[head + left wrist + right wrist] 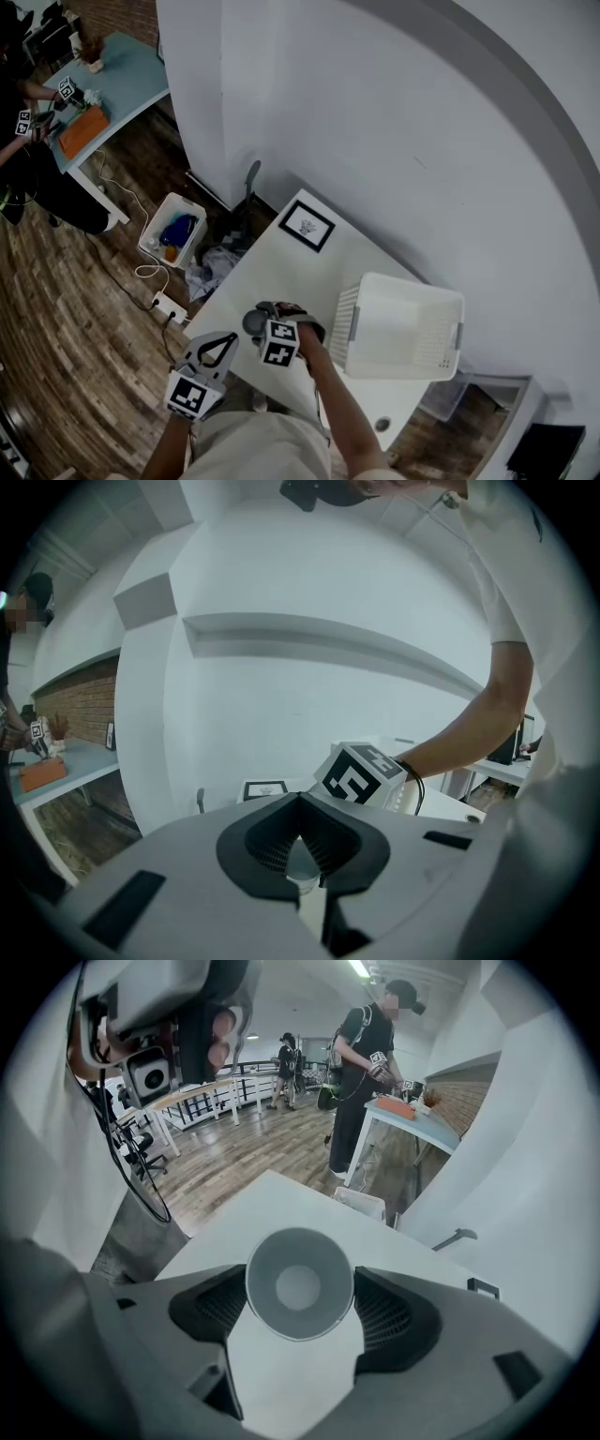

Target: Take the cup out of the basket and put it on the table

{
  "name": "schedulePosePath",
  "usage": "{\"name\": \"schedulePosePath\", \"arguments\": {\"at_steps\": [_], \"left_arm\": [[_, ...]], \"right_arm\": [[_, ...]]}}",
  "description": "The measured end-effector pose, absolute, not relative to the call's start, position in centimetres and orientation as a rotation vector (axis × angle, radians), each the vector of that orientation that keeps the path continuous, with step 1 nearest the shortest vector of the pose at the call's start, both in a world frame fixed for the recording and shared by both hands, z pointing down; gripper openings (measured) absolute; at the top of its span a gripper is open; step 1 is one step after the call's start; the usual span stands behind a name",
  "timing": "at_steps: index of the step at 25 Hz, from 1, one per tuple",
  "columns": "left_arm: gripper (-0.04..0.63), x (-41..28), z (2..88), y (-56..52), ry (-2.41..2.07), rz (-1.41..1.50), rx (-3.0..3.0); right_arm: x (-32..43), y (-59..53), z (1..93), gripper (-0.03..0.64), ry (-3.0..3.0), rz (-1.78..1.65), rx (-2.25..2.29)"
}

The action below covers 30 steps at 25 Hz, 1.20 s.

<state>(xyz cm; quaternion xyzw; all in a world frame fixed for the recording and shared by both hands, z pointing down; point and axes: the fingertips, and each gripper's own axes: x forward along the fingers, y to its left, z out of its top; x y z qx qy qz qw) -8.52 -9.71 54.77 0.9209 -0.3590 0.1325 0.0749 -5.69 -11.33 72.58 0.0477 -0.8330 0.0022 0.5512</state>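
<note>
The basket (412, 358) is sitting on the right part of the worktop (281, 272), with a framed picture (307, 226) lying at the far end. The cup (299, 1283) is sitting between the jaws of the right tool (300, 1309), left of the basket. The left tool (216, 345) is hanging beyond the worktop's left edge.

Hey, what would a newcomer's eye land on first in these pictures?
The cup stands out, seen mouth-on and clamped between the right gripper's jaws, by the white table's near edge. To its right on the table sits a white basket, and the left gripper hangs shut and empty by that edge.
</note>
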Motion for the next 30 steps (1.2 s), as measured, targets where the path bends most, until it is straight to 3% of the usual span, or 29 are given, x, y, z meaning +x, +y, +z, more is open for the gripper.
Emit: {"name": "schedulePosePath", "arguments": {"at_steps": [14,23,30], "left_arm": [[0.000,-8.5,54.7,-9.6,-1.066,0.411,2.785],[0.000,-8.8,53.3,-9.5,-1.093,0.368,2.803],[0.000,-8.5,50.5,-9.8,-1.104,0.275,2.832]], "right_arm": [[-4.5,-11.2,71.2,0.357,-1.957,-0.004,0.147],[-4.2,-11.3,63.9,0.348,-2.088,-0.086,0.374],[-4.3,-11.8,55.1,0.182,-2.341,-0.116,0.661]]}}
